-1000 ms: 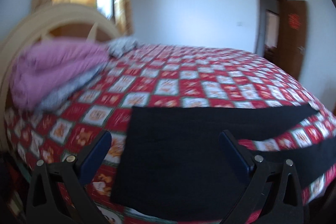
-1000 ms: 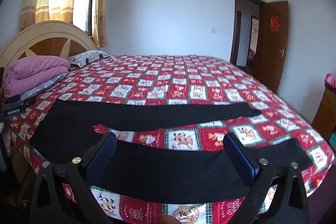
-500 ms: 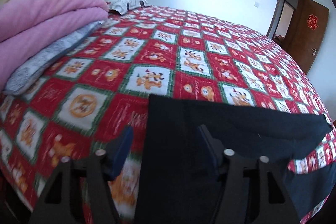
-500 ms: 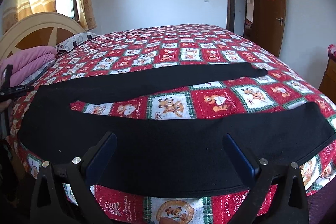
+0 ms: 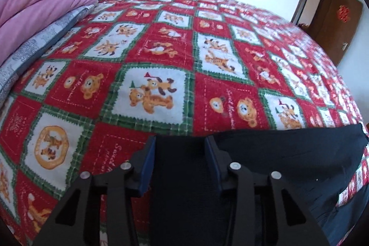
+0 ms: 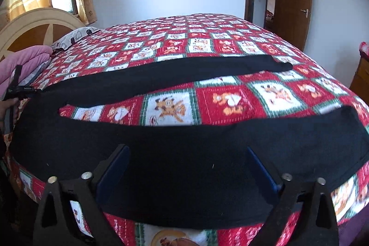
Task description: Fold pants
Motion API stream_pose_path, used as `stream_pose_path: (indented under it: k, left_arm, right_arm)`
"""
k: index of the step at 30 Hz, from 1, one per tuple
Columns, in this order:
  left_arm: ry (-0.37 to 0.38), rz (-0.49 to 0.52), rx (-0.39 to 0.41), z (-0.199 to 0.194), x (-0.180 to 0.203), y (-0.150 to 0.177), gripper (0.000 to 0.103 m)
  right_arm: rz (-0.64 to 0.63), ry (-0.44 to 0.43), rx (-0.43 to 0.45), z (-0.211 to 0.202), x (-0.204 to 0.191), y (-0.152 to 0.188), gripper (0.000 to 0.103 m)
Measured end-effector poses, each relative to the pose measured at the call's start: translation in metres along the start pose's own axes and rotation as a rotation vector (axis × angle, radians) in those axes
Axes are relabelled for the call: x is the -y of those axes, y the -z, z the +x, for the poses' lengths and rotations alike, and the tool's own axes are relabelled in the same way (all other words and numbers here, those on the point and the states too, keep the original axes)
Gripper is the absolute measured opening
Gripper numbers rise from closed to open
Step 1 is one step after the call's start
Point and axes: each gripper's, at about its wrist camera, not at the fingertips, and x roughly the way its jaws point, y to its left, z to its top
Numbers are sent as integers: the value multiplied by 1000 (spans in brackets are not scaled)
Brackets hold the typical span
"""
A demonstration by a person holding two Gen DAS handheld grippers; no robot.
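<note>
We are working over a wide bed [image 6: 230, 38] covered in a red patchwork quilt, and the black pants [image 6: 184, 165] lie spread flat along its near edge, waistband toward the headboard side on our left, the two legs splayed apart with a wedge of quilt showing between them. Nothing is folded yet, so by our reading the task is at its very start. What has changed in the last second is on the left: our left gripper [image 5: 180, 163] has dropped from a high, wide-open hover to the waistband's far corner, and its blue pads [image 5: 147, 165] have drawn in from a broad spread to a narrow gap with black cloth between them. Whether they already pinch the fabric we cannot tell; they look partway closed around it. Our right gripper [image 6: 186, 176] has moved in lower over the near leg, its fingers spread wide above the cloth and holding nothing. That suggests the first fold, likely bringing one leg over the other, is about to begin once both ends are held. A pink blanket [image 5: 39, 6] is stacked by the headboard, clear of the pants.
</note>
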Motion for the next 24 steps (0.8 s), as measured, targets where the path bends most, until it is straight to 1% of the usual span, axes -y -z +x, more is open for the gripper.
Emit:
stream_pose_path:
  k: [2,3,6,7,8,10,12,13,15,16,17,21,23,24]
  left_arm:
    - [22,-1,16,-1,-4,3,39]
    - [24,2,20,-1,-5,3,37]
    - [24,5,51,-8,-6,3,21]
    - [25,16,64,-10,-4,3,17]
    - [14,36,81,-13,-1,4,17]
    - [0,69,104,-17,5,6,17]
    - [-7,89,102,-14,6,7,17]
    - [-11,80,92,-10,4,6,19]
    - [-15,48,82,-6,-1,5,33]
    - [-20,35,74,-5,-3,5,44]
    - [-20,29,75,-4,-3,6,47]
    - [-1,41,88,-6,-1,9,46]
    - [11,38,96,-7,-1,12,36]
    - [15,38,97,-6,-1,12,33]
  right_arm:
    - [-5,4,3,3,8,-13,79]
    - [-1,9,6,4,14,-20,79]
    - [45,24,28,8,42,-45,76]
    - [76,24,30,12,57,-56,75]
    - [95,25,28,14,65,-62,73]
    - [144,29,19,22,88,-78,73]
    - [178,52,15,29,106,-90,73]
    - [189,62,17,30,111,-93,73]
    - [204,66,19,33,120,-98,73]
    - [207,65,18,34,121,-99,73]
    - [211,64,16,36,123,-100,73]
    - [201,62,-4,48,125,-99,73]
    - [195,58,-13,52,126,-99,73]
    - [197,53,-17,55,127,-99,73]
